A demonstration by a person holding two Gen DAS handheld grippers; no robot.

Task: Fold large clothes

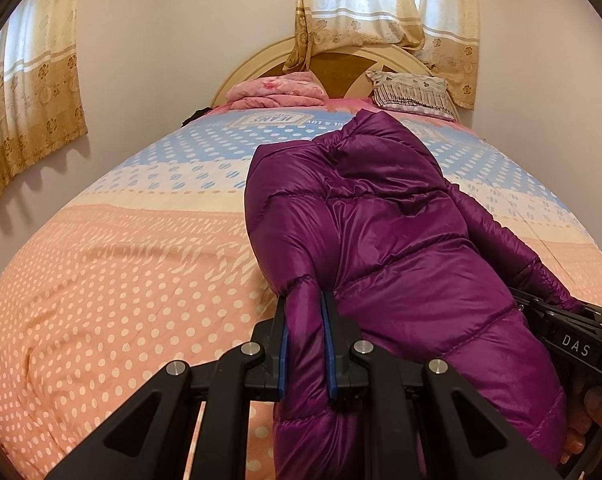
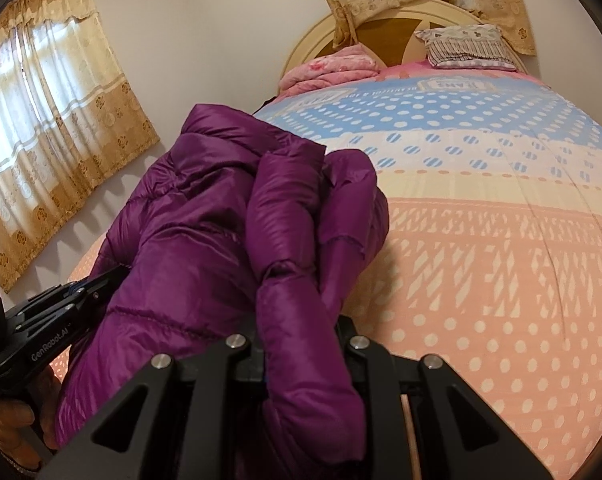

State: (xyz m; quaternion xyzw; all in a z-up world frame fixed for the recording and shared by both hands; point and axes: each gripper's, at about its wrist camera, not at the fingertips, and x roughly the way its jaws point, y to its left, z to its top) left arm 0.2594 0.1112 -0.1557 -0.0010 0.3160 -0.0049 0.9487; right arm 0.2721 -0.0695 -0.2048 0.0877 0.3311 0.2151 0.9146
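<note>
One purple puffer jacket (image 1: 381,240) on show here, spread over one bed (image 1: 121,272), and two hand-held grippers on it: the left hand-held gripper (image 1: 305,312) and the right hand-held gripper (image 2: 301,344). Far end, one pink folded blanket (image 1: 277,90) on the left, one patterned pillow (image 1: 413,92) on the right. Two curtained windows: one curtain (image 1: 33,92) left, another curtain (image 1: 385,4) behind the single headboard (image 1: 341,68).
</note>
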